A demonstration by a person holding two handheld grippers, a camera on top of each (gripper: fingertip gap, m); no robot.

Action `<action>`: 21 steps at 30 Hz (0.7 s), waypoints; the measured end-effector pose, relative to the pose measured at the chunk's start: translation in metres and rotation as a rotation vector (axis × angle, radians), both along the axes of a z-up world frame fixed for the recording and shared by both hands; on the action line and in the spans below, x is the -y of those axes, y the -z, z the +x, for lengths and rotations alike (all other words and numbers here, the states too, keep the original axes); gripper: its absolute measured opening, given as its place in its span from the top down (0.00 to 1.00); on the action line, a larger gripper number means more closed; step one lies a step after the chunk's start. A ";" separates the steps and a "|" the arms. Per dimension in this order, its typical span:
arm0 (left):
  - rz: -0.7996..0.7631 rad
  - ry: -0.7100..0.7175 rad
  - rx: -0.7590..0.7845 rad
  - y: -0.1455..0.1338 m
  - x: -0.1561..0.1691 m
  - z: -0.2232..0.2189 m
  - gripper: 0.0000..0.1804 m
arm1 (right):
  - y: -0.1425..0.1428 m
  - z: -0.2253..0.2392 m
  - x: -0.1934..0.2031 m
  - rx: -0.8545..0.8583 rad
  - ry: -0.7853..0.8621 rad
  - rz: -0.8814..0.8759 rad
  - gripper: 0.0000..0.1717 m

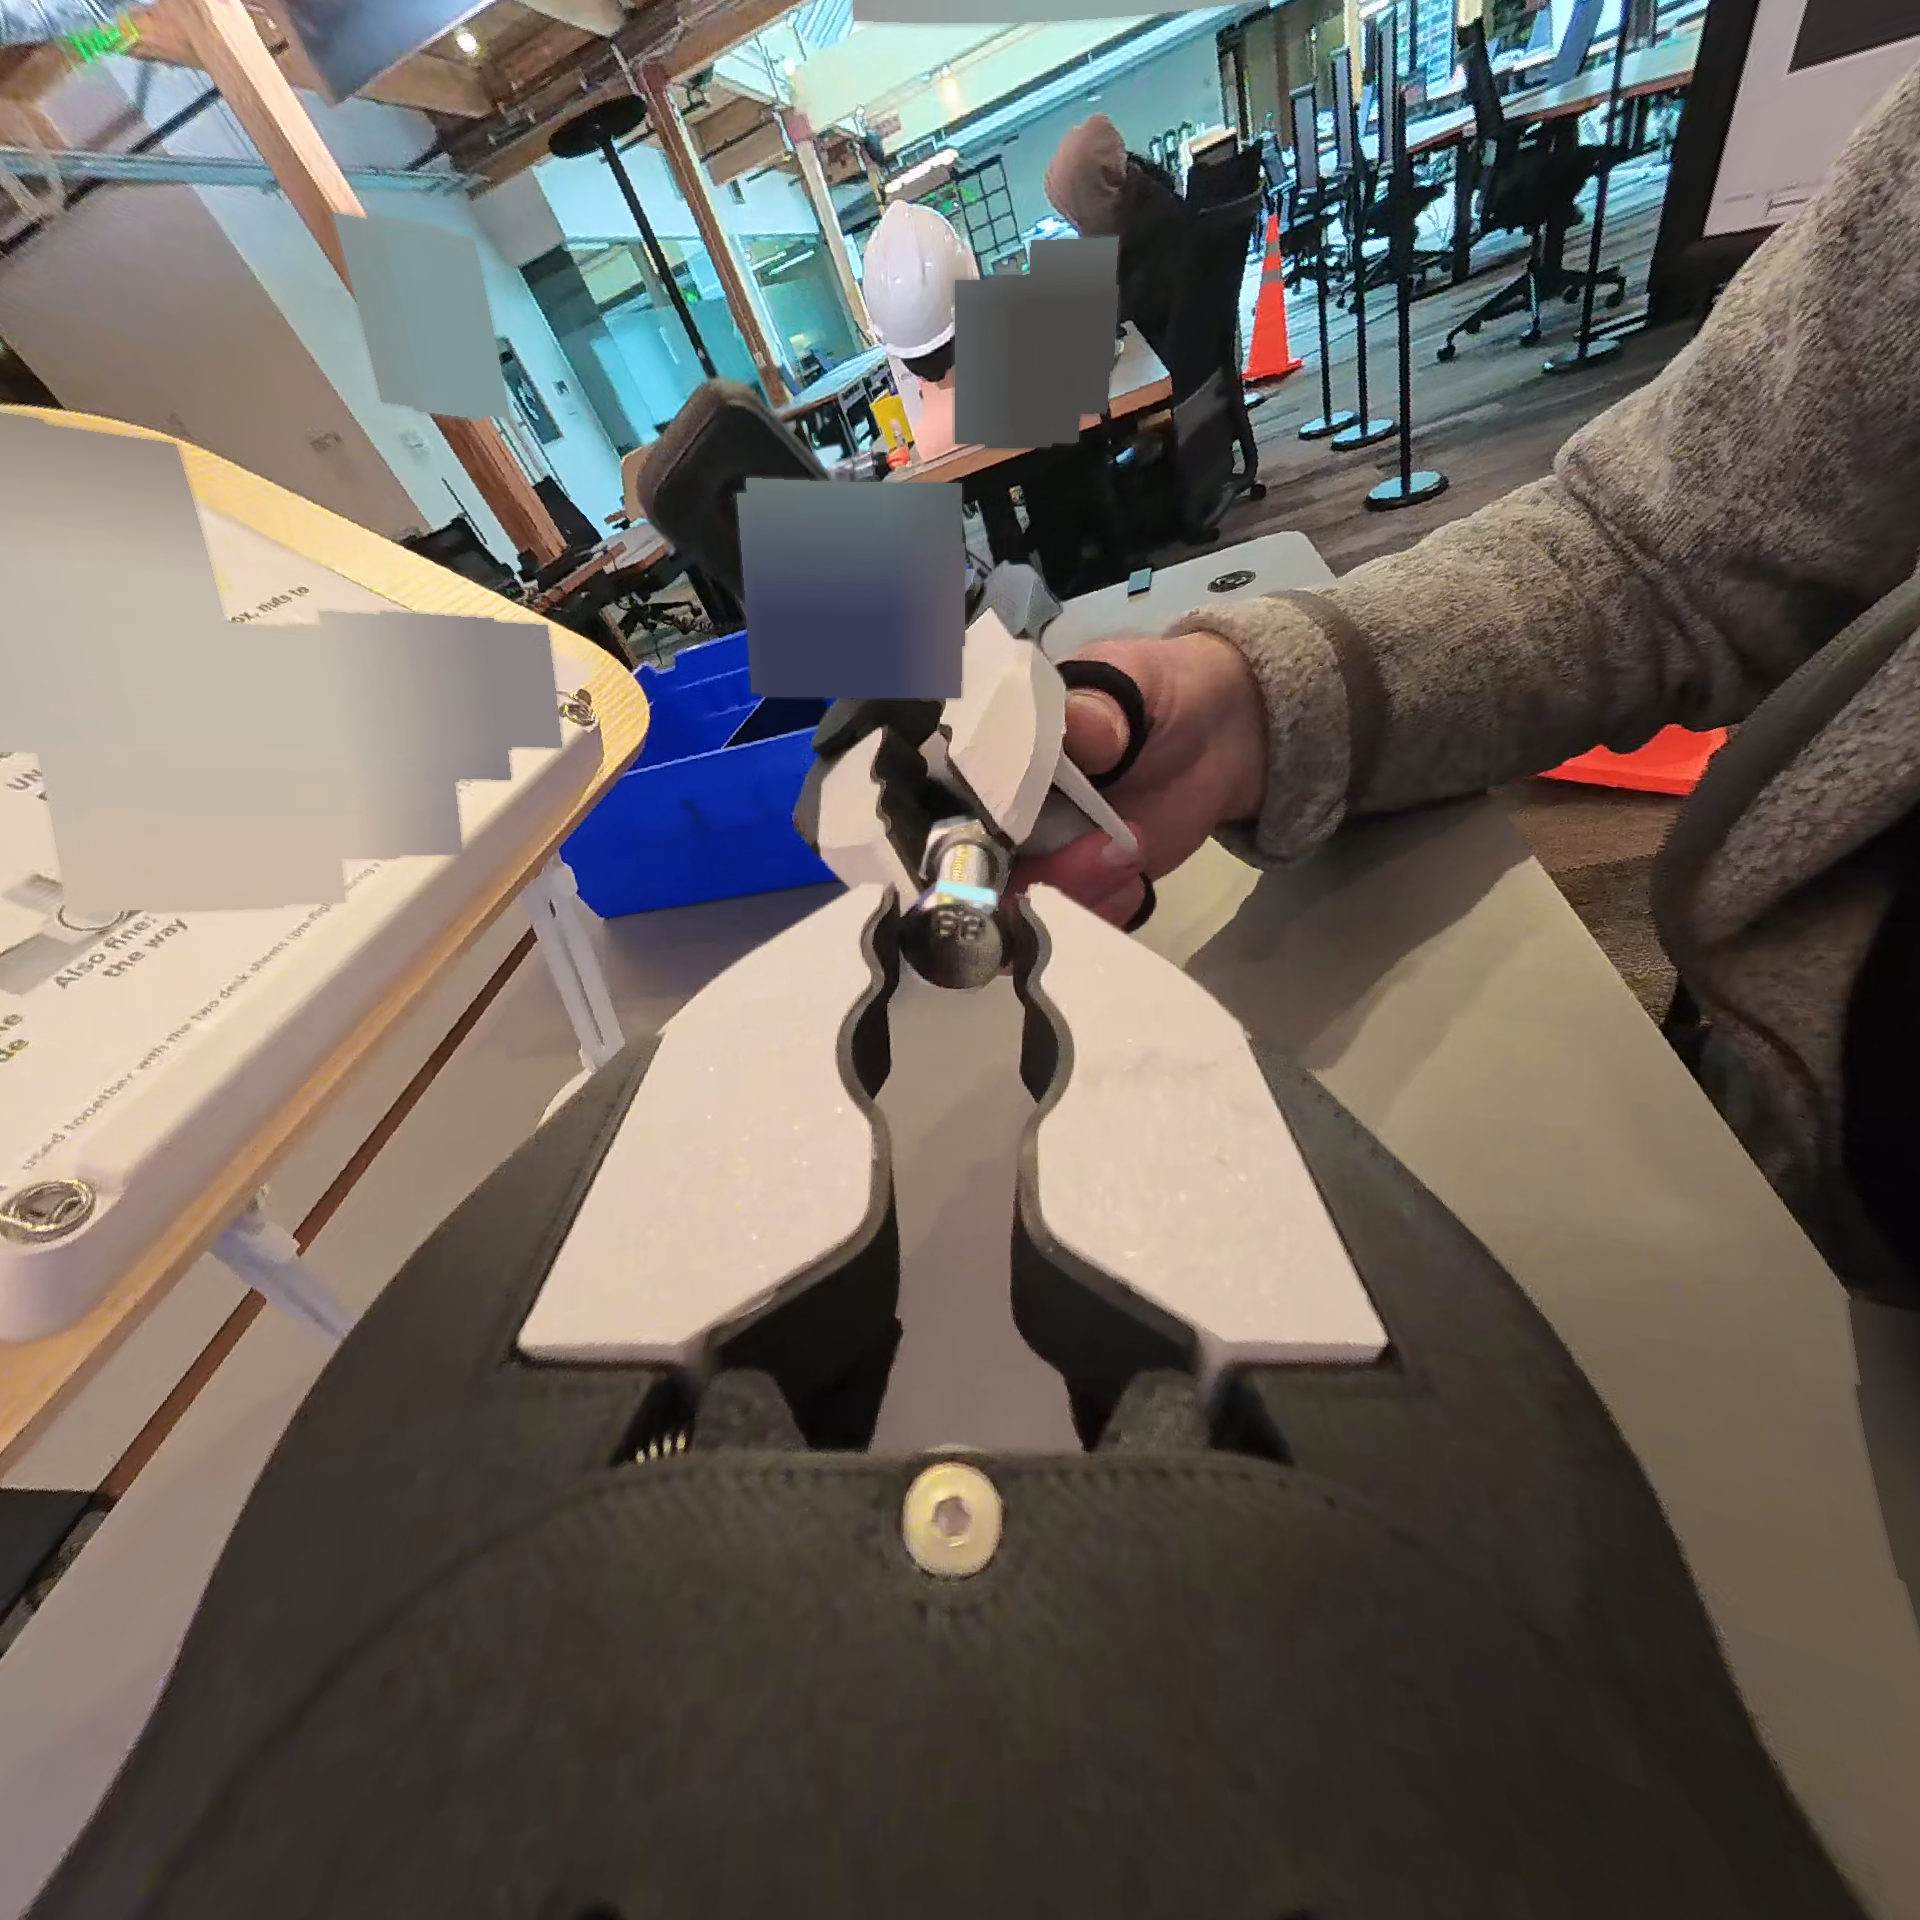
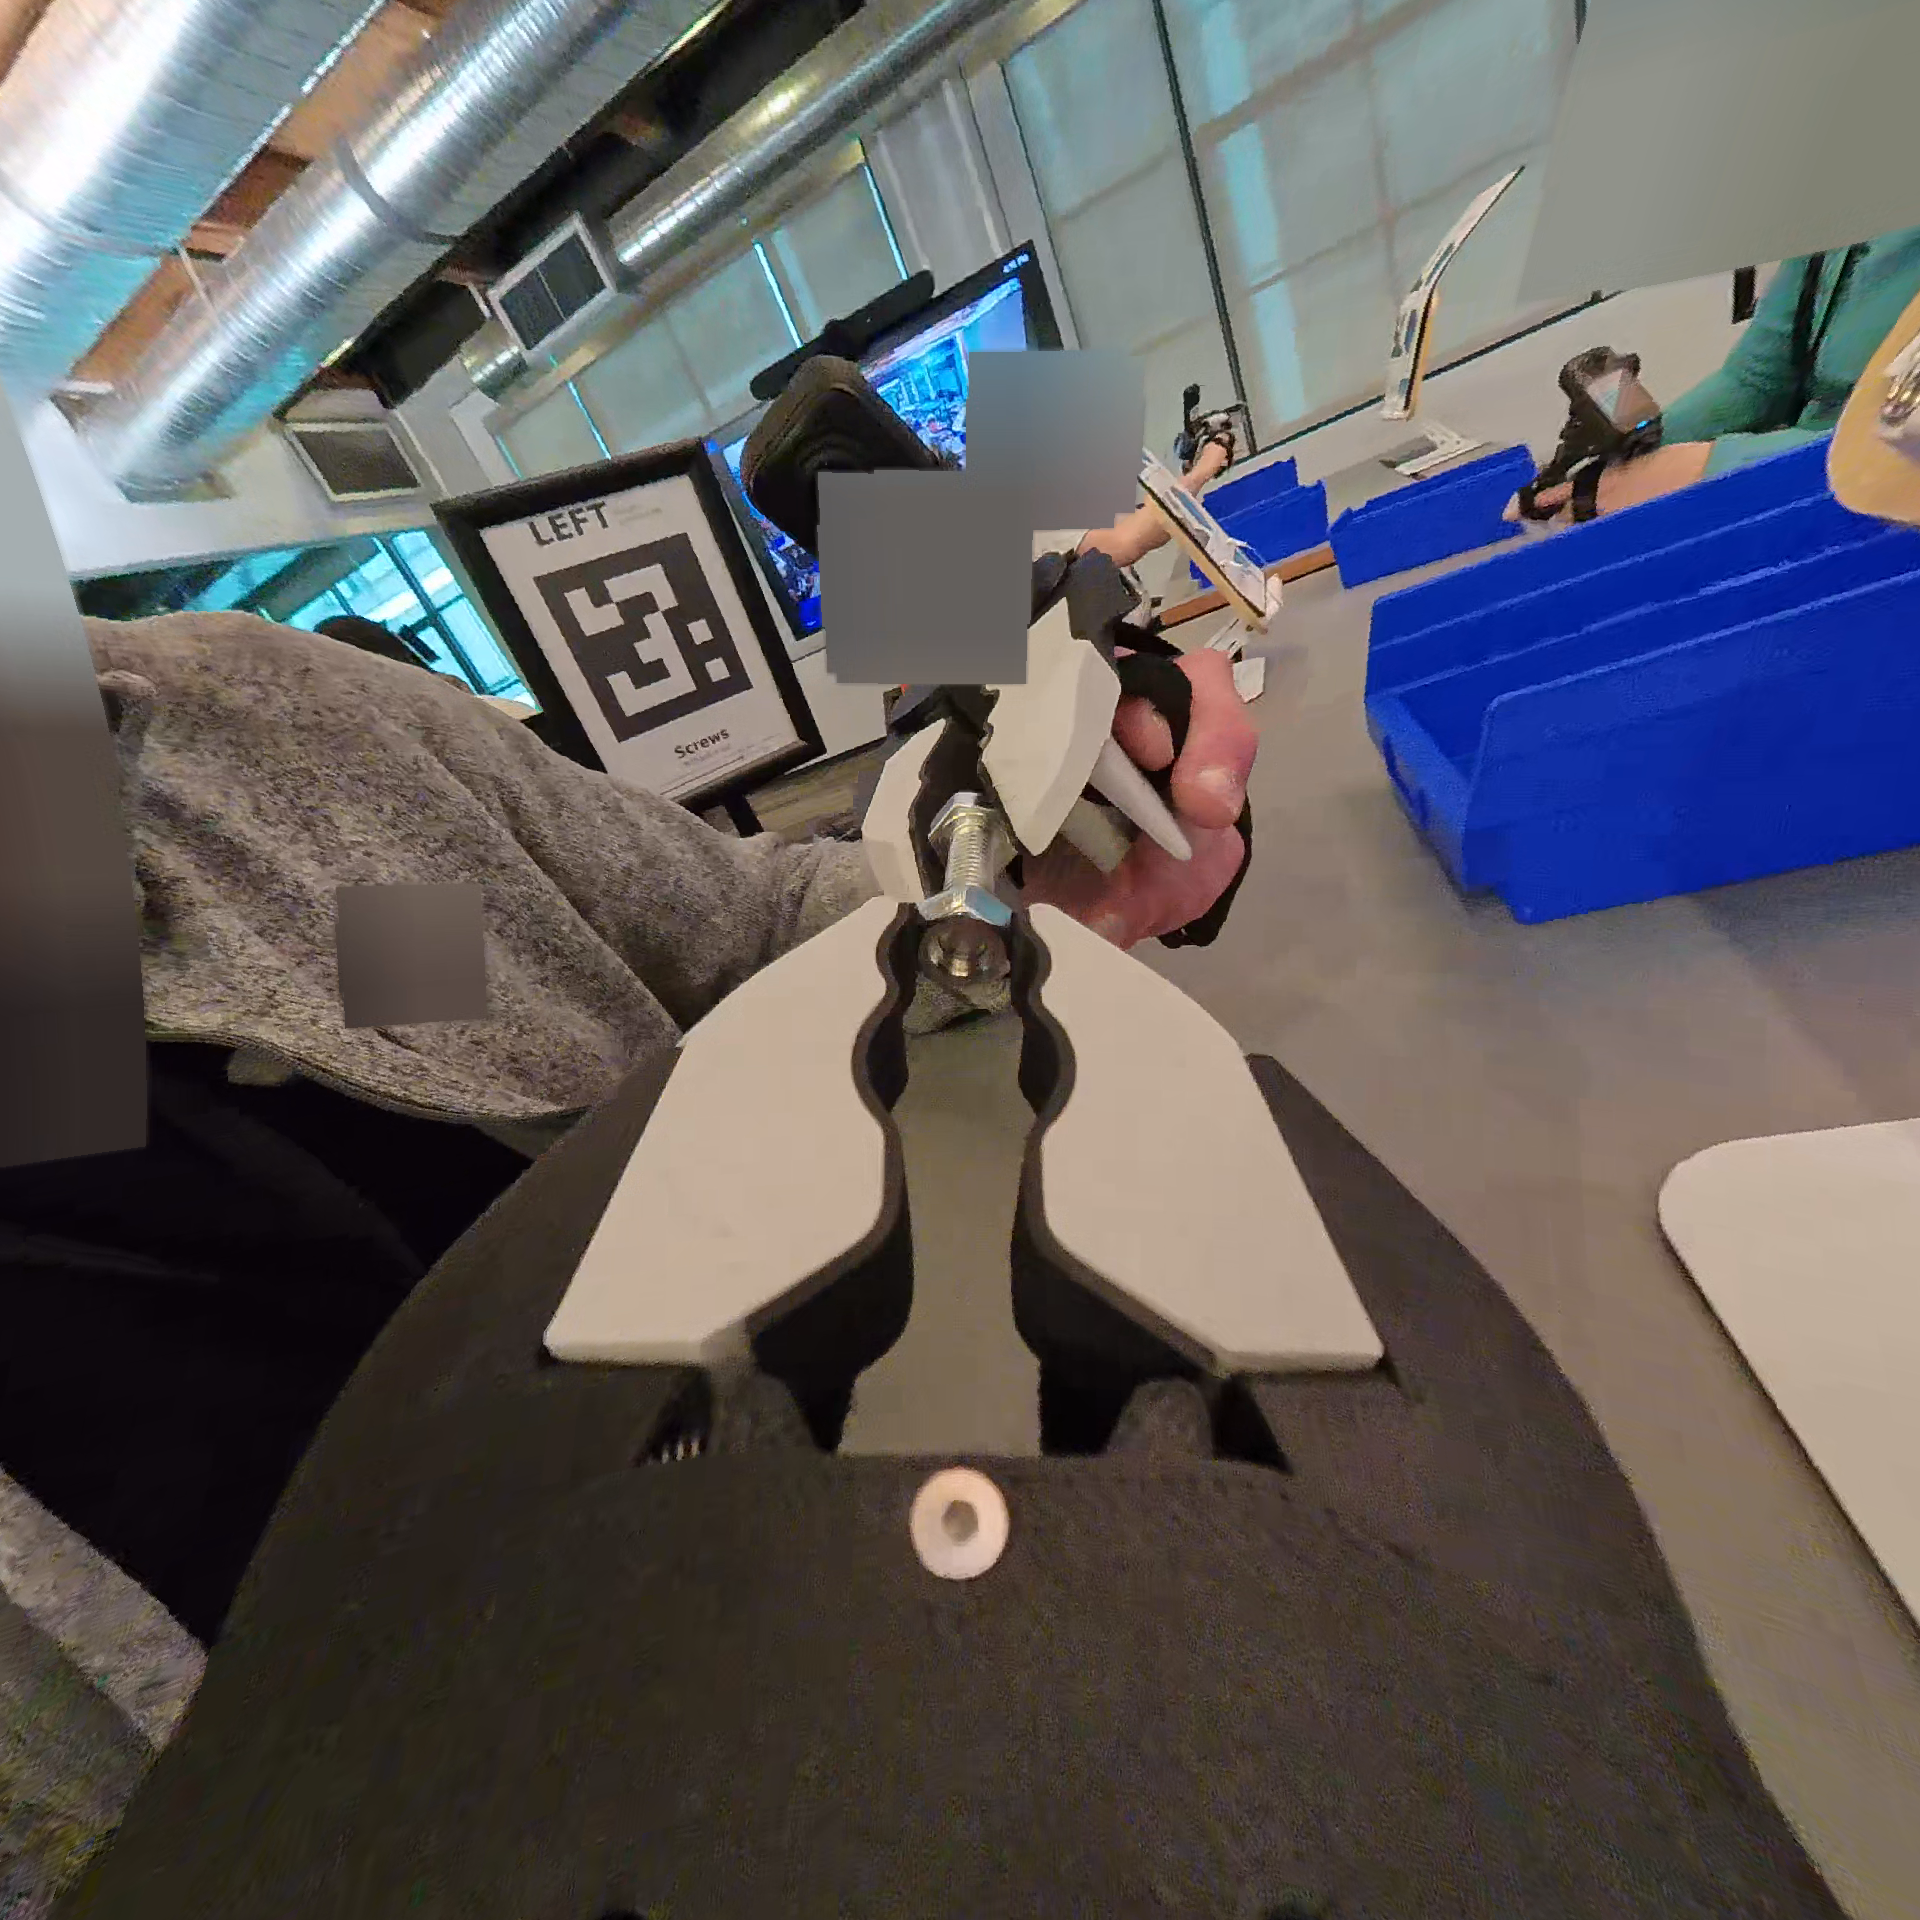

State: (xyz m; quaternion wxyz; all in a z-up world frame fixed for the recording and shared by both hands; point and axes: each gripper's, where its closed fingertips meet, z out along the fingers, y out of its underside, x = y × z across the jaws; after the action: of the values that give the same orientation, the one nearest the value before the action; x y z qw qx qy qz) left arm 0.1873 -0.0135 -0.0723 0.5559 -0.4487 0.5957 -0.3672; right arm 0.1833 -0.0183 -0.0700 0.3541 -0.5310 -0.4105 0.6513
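A silver hex bolt [image 1: 951, 940] is held in the air between my two grippers, above the grey table [image 1: 1455, 1039]. In the left wrist view my left gripper [image 1: 951, 935] is shut on the bolt's head, with both pads against it. The threaded shaft points away to a silver nut [image 1: 961, 836], which sits in the jaws of my right gripper [image 1: 935, 821]. In the right wrist view my right gripper [image 2: 961, 951] is shut on the nut [image 2: 961, 925]. The bolt [image 2: 961, 852] runs away from it to my left gripper [image 2: 961, 810], which a hand holds.
A blue bin [image 1: 707, 790] stands on the table behind the grippers; it also shows in the right wrist view [image 2: 1662, 727]. A tilted wooden board with a printed sheet [image 1: 312, 935] is at the left. A white pad [image 2: 1818, 1299] lies at the right. A grey sleeve [image 2: 416, 831] is close by.
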 end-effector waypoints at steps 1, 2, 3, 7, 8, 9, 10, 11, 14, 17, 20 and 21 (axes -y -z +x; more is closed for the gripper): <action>0.001 -0.005 -0.005 0.001 -0.001 0.000 0.89 | 0.001 0.000 -0.001 -0.002 -0.007 -0.026 0.90; -0.010 -0.011 -0.017 0.003 -0.002 0.000 0.89 | 0.002 0.000 -0.002 0.002 -0.009 -0.037 0.90; -0.048 -0.007 -0.020 0.004 -0.002 0.000 0.90 | 0.003 0.001 -0.002 0.005 -0.005 -0.030 0.90; -0.264 0.065 0.039 -0.003 0.000 -0.002 0.90 | -0.001 -0.001 -0.003 0.048 0.132 0.244 0.90; -0.324 0.112 0.072 -0.007 0.003 -0.002 0.90 | -0.004 -0.002 0.000 0.080 0.190 0.409 0.90; -0.387 0.153 0.096 -0.010 0.006 -0.002 0.90 | -0.006 -0.002 0.003 0.114 0.243 0.573 0.90; -0.446 0.182 0.114 -0.012 0.007 -0.001 0.90 | -0.008 -0.001 0.004 0.152 0.302 0.720 0.90; -0.510 0.222 0.124 -0.013 0.009 -0.001 0.90 | -0.008 -0.001 0.005 0.192 0.345 0.844 0.90; -0.676 0.275 0.154 -0.010 0.006 -0.002 0.90 | -0.005 -0.001 0.002 0.313 0.448 1.091 0.90; -0.773 0.310 0.160 -0.006 0.004 -0.001 0.90 | 0.000 -0.001 -0.001 0.421 0.516 1.301 0.90; -0.820 0.334 0.163 -0.003 0.003 -0.002 0.90 | 0.003 -0.001 -0.002 0.546 0.577 1.529 0.90; -0.825 0.335 0.168 -0.003 0.003 -0.002 0.90 | 0.003 -0.001 -0.003 0.581 0.592 1.582 0.90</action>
State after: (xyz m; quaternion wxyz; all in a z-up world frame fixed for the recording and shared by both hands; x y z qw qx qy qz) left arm 0.1855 -0.0160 -0.0691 0.3098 -0.4986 0.4166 -0.6941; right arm 0.1821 -0.0151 -0.0732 0.6526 -0.3596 -0.6593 -0.1010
